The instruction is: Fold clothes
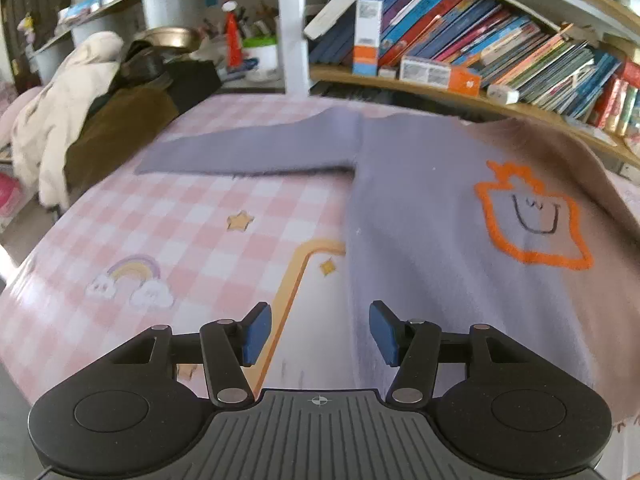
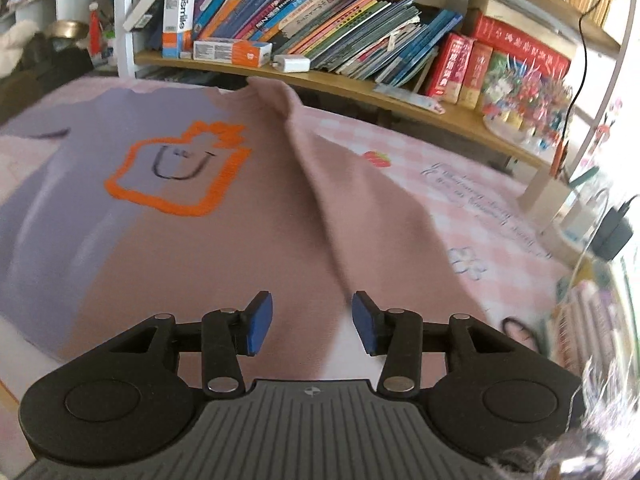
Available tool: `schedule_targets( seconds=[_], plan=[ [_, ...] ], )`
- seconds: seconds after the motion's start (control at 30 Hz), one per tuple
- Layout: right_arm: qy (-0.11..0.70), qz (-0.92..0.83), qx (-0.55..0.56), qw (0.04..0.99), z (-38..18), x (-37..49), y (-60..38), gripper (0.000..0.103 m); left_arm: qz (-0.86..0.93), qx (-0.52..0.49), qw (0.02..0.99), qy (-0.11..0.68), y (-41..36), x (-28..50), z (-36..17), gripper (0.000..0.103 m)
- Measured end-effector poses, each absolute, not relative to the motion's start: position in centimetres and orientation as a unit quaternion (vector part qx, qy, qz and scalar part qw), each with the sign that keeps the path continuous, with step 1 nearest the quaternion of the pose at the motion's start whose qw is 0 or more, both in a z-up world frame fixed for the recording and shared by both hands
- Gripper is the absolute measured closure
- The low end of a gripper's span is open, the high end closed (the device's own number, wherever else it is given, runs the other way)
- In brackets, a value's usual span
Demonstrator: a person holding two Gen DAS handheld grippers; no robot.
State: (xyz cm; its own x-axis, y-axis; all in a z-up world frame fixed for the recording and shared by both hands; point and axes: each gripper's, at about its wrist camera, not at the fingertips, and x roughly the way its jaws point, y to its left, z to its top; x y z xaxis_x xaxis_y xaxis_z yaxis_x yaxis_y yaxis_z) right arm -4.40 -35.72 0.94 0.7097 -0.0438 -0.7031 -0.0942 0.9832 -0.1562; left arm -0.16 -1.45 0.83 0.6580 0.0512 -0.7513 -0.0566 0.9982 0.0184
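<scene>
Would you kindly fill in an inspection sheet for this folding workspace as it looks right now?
Surface: pink checked cloth, cartoon prints.
Job's things: two-tone sweater lies flat, lilac sleeve stretched sideways, pink sleeve lying along the body.
Clutter: heap of clothes at the far left edge.
Grippers: left gripper and right gripper open, holding nothing.
Cables: black adapter with a lead.
Surroundings: bookshelf, crowded.

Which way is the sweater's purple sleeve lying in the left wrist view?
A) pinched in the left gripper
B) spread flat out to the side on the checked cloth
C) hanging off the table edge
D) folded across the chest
B: the purple sleeve of the sweater lies flat on the checked cloth, away from the open left gripper.
</scene>
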Motion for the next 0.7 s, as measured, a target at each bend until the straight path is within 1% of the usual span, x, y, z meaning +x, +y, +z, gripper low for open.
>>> schedule_targets(
  seconds=[0.1, 0.17, 0.5, 0.53, 0.57, 0.63, 0.7],
  plan=[
    [0.382, 0.012, -0.114, 0.917, 0.3, -3.5, -36.2, 0.061, 0.043, -0.004, 0.908, 0.416, -1.5, -0.6, 0.8, 0.048],
    [0.383, 0.008, -0.124, 0.915, -0.2, -2.8, -36.6, 0.064, 0.042, -0.001, 0.906, 0.421, -1.8, -1.0, 0.6, 0.048],
    [0.385, 0.016, -0.128, 0.914, -1.4, 0.0, -37.3, 0.066, 0.024, 0.023, 0.896, 0.444, -3.3, -1.1, -0.5, 0.047],
    [0.381, 0.013, -0.130, 0.915, -1.3, 0.2, -37.3, 0.073, 0.023, 0.026, 0.894, 0.447, -3.4, -1.1, -0.7, 0.047],
    [0.376, 0.009, -0.132, 0.917, -1.2, 0.4, -37.3, 0.084, 0.023, 0.027, 0.892, 0.450, -3.6, -1.2, -0.9, 0.047],
    [0.365, 0.002, -0.136, 0.921, -0.9, 0.7, -37.5, 0.098, 0.023, 0.026, 0.891, 0.452, -3.6, -1.3, -1.1, 0.046],
    [0.349, -0.010, -0.147, 0.925, -0.4, 1.1, -37.7, 0.098, 0.023, 0.025, 0.890, 0.454, -3.5, -1.3, -1.2, 0.044]
  ],
)
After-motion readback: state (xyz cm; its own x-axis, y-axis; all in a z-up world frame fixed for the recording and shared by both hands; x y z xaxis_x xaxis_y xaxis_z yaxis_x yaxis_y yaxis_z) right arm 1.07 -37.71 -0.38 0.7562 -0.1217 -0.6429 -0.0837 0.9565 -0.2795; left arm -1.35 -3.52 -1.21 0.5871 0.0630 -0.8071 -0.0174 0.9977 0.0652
